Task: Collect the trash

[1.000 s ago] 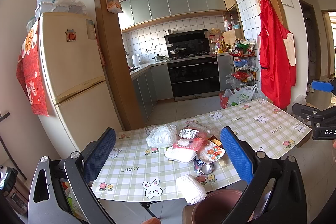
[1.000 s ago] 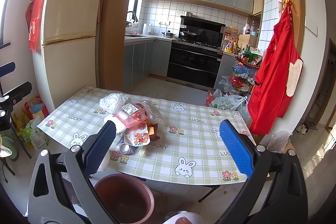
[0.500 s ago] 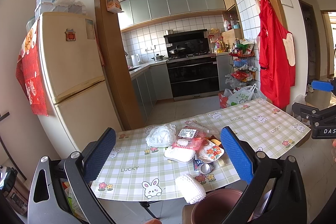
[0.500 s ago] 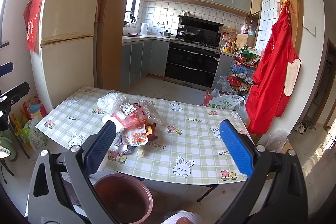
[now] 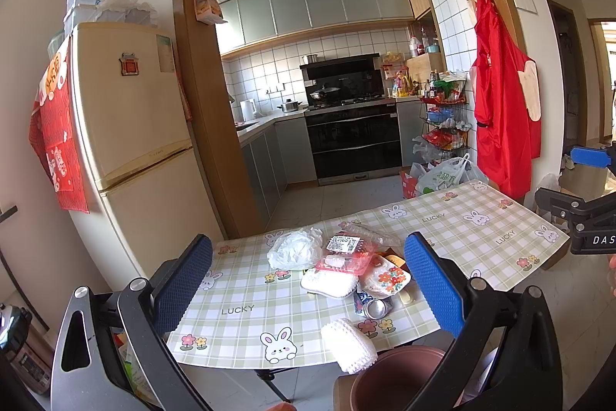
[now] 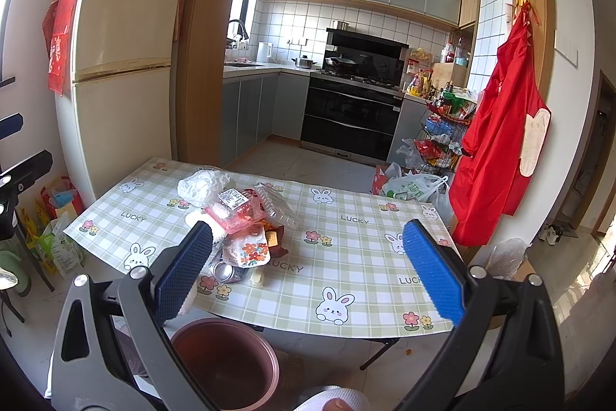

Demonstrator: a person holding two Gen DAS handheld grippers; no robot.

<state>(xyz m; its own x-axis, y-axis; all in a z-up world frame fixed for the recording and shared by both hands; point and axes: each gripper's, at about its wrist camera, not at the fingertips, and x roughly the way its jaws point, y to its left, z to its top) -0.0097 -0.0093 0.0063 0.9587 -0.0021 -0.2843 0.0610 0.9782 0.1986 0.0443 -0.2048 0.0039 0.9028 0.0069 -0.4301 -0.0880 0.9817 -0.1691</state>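
Note:
A heap of trash lies on the checked table [image 5: 238, 311]: a crumpled white bag [image 5: 294, 249], a red plastic tray [image 5: 344, 255] with a label, a flowered packet [image 5: 385, 280] and a crushed can [image 5: 373, 307]. A white foam net [image 5: 348, 343] hangs over the near edge. Below that edge stands a brown bin [image 5: 392, 376], also in the right wrist view [image 6: 227, 361]. My left gripper [image 5: 308, 239] is open, held back from the table and above it. My right gripper [image 6: 307, 225] is open too, facing the same heap [image 6: 246, 218] from the right.
A cream fridge [image 5: 131, 126] stands left of the table, with bags on the floor [image 6: 57, 241] beside it. A red apron [image 5: 500, 126] hangs on the right wall. Behind the table are a filled plastic bag [image 5: 442, 176], a wire rack [image 5: 446, 118] and the kitchen.
Both views have only drifted slightly. The grippers stay open and the trash has not moved.

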